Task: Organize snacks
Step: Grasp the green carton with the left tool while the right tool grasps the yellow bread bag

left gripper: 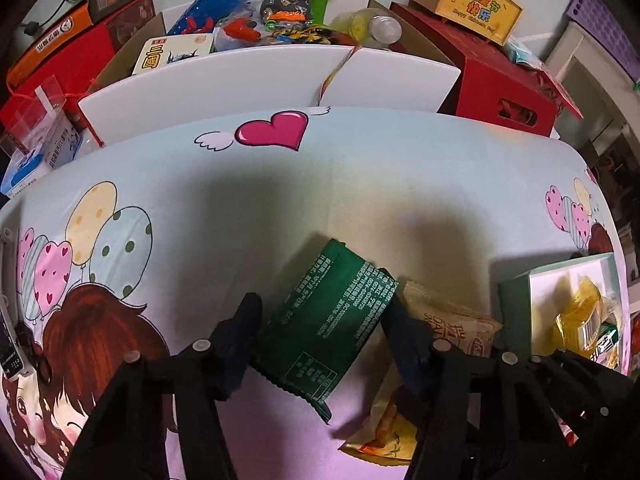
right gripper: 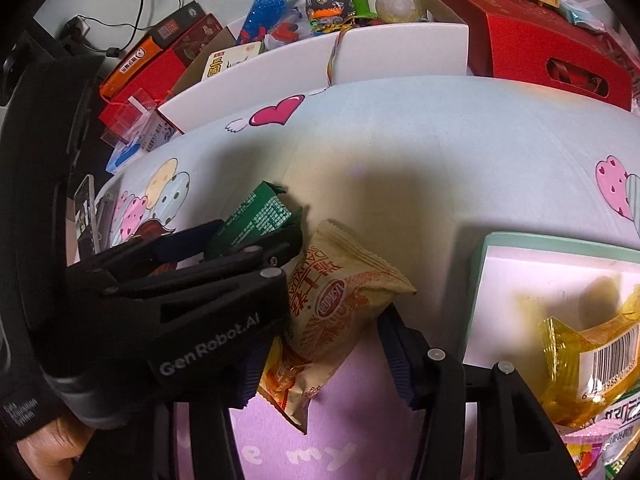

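L gripper (left gripper: 320, 328) fingers clenched on the green packet (left gripper: 326, 320), mid tabletop (left gripper: 360, 184). R gripper (right gripper: 332, 356) fingers straddle the beige snack bag (right gripper: 340, 304) just right of it; can't tell if they press it. Tray (right gripper: 520, 240) w/ yellow packet (right gripper: 592, 364) at near right.

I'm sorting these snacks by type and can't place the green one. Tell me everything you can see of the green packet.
The green packet is a flat, dark green foil-look pouch with crimped, serrated end seams. The side showing carries white printed text and a small table. It lies tilted on the cartoon-print cloth, between the left gripper fingers, which close against its two long edges. Its right edge sits by the beige snack bag; whether they touch is unclear.
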